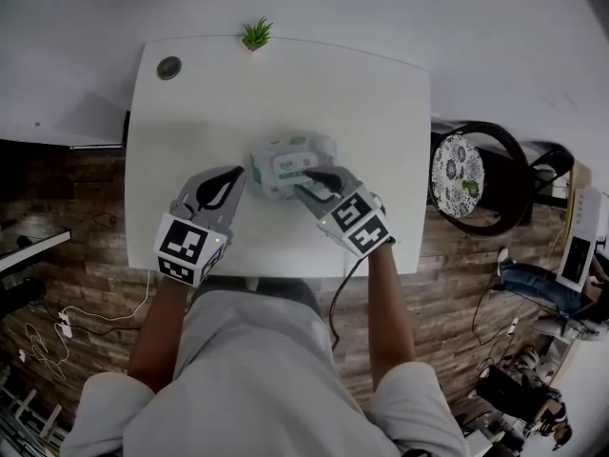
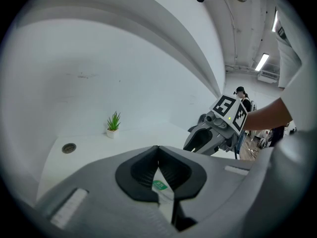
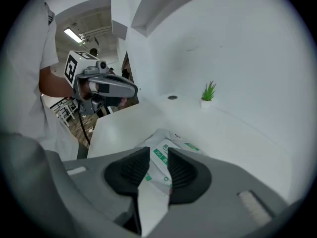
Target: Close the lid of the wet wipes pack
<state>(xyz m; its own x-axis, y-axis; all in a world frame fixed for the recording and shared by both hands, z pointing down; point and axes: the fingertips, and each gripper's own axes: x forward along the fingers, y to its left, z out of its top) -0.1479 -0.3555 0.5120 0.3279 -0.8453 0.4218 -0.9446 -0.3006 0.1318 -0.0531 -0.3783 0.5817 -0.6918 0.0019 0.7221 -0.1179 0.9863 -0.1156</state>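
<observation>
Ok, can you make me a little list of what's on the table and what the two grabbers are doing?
Table: white
Wet wipes pack: lying in the middle
Lid: can't tell if it is shut
Left gripper: closed, seemingly on the pack's left end
Right gripper: open, jaws apart above the pack's near side
Small plant: at the far edge

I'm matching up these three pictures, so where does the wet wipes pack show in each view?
Head view: wet wipes pack at the middle of the table, between left tool and right tool.
Left gripper view: pack sliver with a green mark, low centre in the left tool's jaw gap.
Right gripper view: pack low centre, past the right tool's parted jaws.
Shared landmark: potted plant at the table's far edge.
</observation>
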